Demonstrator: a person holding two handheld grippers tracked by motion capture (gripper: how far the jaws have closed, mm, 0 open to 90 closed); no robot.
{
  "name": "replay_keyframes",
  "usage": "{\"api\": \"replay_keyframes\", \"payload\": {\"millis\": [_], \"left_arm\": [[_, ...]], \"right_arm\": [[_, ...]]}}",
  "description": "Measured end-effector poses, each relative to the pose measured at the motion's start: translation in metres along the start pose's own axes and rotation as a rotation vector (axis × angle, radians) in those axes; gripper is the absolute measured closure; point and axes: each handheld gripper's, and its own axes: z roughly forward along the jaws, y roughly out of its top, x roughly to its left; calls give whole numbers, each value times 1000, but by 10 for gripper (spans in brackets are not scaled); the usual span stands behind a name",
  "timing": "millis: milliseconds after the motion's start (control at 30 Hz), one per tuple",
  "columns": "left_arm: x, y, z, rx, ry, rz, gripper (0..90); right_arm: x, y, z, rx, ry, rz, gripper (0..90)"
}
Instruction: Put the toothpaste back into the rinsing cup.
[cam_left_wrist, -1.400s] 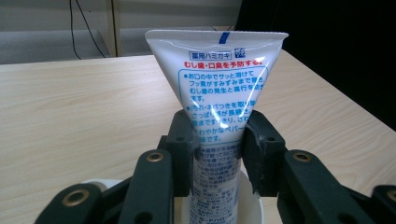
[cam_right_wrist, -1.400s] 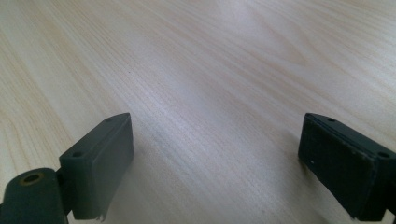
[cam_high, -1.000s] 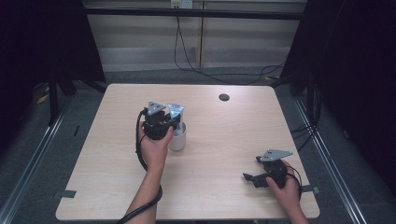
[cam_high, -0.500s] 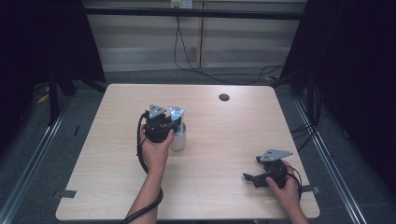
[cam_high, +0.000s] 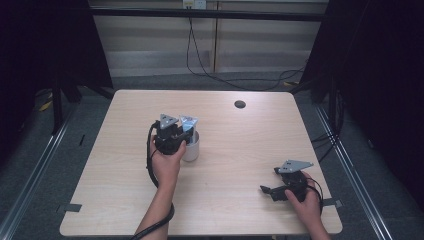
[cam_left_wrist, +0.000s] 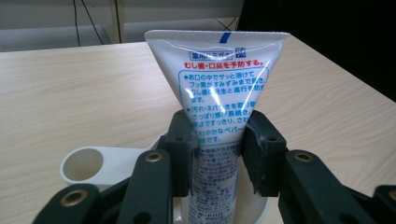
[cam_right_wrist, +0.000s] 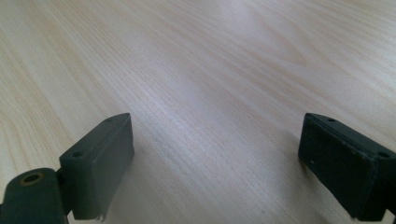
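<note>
- Barely anything has shifted over the last second: the left claw (cam_left_wrist: 217, 154) stays clamped on the toothpaste tube (cam_left_wrist: 219, 88), which stands upright, cap end down, in the white cup (cam_high: 192, 146) mid-surface.
- Judging by that, the tube looks seated; letting go seems next.
- Right claw (cam_high: 272, 191) rests open near the front right edge of the surface (cam_high: 260, 145), well apart from the cup.
- Bare wood lies all around the cup.
</note>
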Motion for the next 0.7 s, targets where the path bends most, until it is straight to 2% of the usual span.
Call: {"api": "replay_keyframes", "payload": {"millis": [700], "left_arm": [[-1,-8,1,8,9,7,653]], "right_arm": [[0,0,0,0,2,-2,101]]}}
